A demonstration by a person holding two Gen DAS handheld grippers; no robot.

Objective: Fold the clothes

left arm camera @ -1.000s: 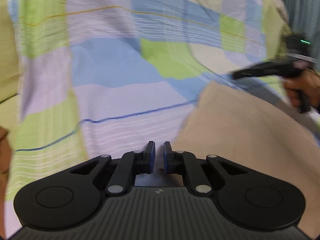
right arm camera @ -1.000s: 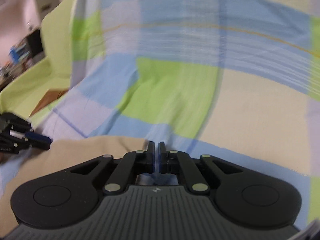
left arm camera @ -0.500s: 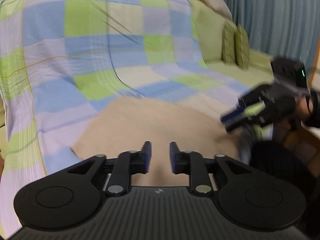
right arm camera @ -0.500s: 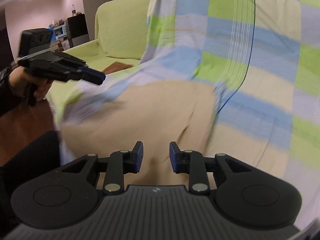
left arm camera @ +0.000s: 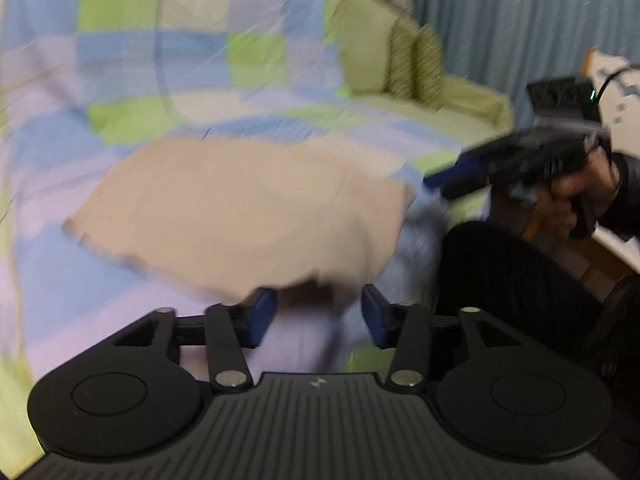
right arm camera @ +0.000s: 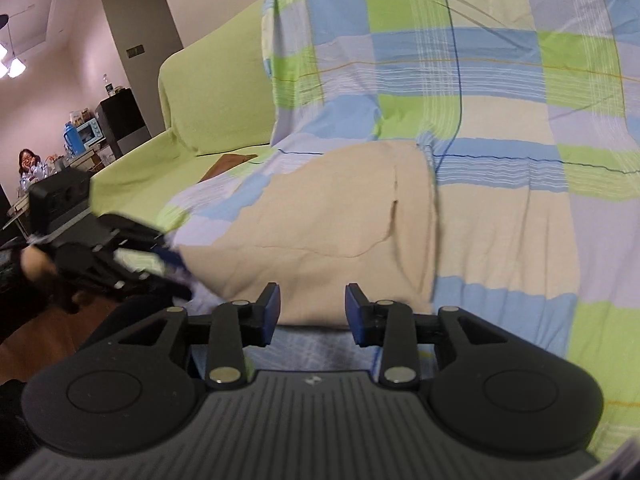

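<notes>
A beige garment [left arm camera: 248,208] lies folded flat on a checked blue, green and lilac sheet [left arm camera: 168,64] that covers a sofa. It also shows in the right wrist view [right arm camera: 340,216]. My left gripper [left arm camera: 318,312] is open and empty just before the garment's near edge. My right gripper [right arm camera: 312,308] is open and empty at the garment's near edge. The right gripper shows at the right of the left wrist view [left arm camera: 516,160], off the garment's right corner. The left gripper shows at the left of the right wrist view [right arm camera: 120,244].
The sofa has a light green cover [right arm camera: 208,100] and striped cushions [left arm camera: 416,64] at its far end. Grey curtains [left arm camera: 520,16] hang behind. My dark-trousered knee [left arm camera: 512,272] is close at the right. A person [right arm camera: 28,164] sits far off by a cluttered counter.
Both grippers went from shut to open and let go of the garment. They drew back from it. The garment now lies flat on the sheet.
</notes>
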